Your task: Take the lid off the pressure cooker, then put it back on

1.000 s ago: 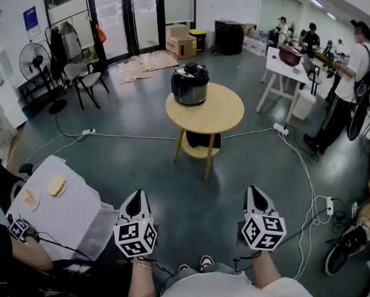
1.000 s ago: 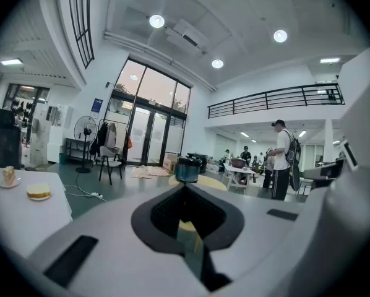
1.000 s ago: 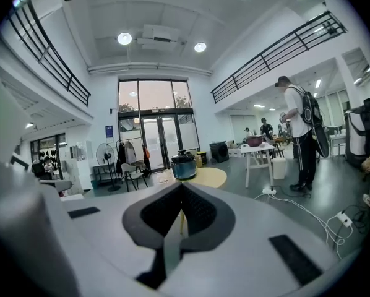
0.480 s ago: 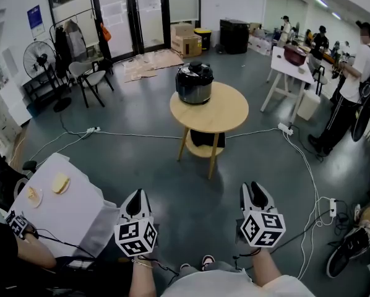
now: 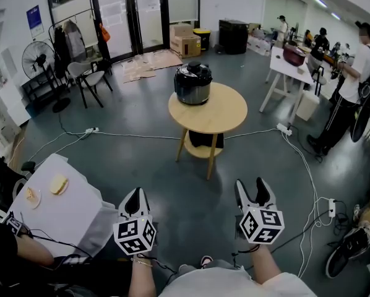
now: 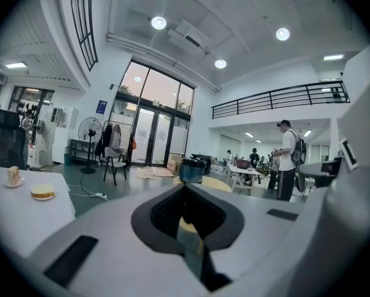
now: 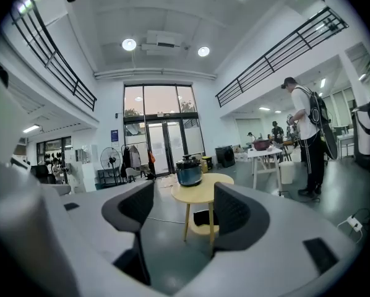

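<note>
The pressure cooker (image 5: 193, 85), steel-sided with a black lid (image 5: 193, 72) on it, stands at the back edge of a round wooden table (image 5: 219, 113), several steps ahead of me. Both grippers hang low in front of my body, far short of it. My left gripper (image 5: 135, 195) is shut with nothing in it; in the left gripper view (image 6: 185, 190) its pads meet below the distant cooker (image 6: 191, 170). My right gripper (image 5: 253, 189) is open and has just been opening, with nothing between its fingers. In the right gripper view (image 7: 185, 206) the cooker (image 7: 189, 171) shows between the jaws.
A white-covered small table (image 5: 80, 212) with plates of food (image 5: 58, 184) is close at my left, and a seated person's arm lies beside it. Cables and a power strip (image 5: 329, 206) ring the floor. A white table (image 5: 284, 67) with people stands at the right, a chair (image 5: 86, 76) at the back left.
The right gripper's jaws have gone from shut to apart. Both hands have stayed about where they were; the left gripper is unchanged.
</note>
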Demonstrator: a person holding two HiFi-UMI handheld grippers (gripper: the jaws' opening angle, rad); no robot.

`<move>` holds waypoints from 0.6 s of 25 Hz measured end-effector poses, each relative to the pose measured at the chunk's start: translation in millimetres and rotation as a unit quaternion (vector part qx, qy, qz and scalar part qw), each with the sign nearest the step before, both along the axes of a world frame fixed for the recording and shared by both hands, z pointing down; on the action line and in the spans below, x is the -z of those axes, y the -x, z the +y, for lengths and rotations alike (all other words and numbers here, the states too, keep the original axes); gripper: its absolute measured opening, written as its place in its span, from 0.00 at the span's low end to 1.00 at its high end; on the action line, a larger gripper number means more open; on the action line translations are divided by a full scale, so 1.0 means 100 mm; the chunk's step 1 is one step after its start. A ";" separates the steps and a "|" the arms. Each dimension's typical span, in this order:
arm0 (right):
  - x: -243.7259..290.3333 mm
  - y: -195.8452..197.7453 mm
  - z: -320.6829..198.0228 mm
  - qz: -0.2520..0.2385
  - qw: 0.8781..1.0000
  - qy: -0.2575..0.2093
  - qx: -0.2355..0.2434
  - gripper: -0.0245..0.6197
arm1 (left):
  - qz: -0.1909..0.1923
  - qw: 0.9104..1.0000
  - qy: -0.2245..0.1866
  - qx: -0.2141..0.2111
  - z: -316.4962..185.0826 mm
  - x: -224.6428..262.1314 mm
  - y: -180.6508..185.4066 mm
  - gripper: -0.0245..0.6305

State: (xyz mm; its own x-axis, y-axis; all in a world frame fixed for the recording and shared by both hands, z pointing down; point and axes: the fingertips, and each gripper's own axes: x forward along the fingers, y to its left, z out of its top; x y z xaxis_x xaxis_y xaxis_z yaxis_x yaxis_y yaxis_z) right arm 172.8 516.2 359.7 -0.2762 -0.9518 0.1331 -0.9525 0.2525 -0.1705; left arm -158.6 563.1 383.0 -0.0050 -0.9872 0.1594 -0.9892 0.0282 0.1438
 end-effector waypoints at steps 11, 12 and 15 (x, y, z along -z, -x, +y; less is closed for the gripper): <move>0.05 -0.13 -0.31 0.009 1.000 -0.014 0.013 0.68 | -0.006 1.000 -0.002 0.013 -0.25 0.02 -0.14 0.02; 0.05 -0.14 -0.35 0.009 1.000 -0.013 0.015 0.68 | -0.007 1.000 -0.003 0.016 -0.28 0.04 -0.16 0.02; 0.03 -0.20 -0.46 0.008 1.000 -0.011 0.023 0.68 | -0.011 1.000 -0.004 0.023 -0.36 0.07 -0.22 0.02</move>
State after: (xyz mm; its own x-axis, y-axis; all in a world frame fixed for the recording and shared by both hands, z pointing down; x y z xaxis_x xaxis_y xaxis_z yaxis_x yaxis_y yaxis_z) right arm 192.6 470.2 356.4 -0.3177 -0.9408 0.1178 -0.9423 0.2995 -0.1496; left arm -137.0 526.7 376.1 -0.0540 -0.9871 0.1510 -0.9899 0.0728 0.1220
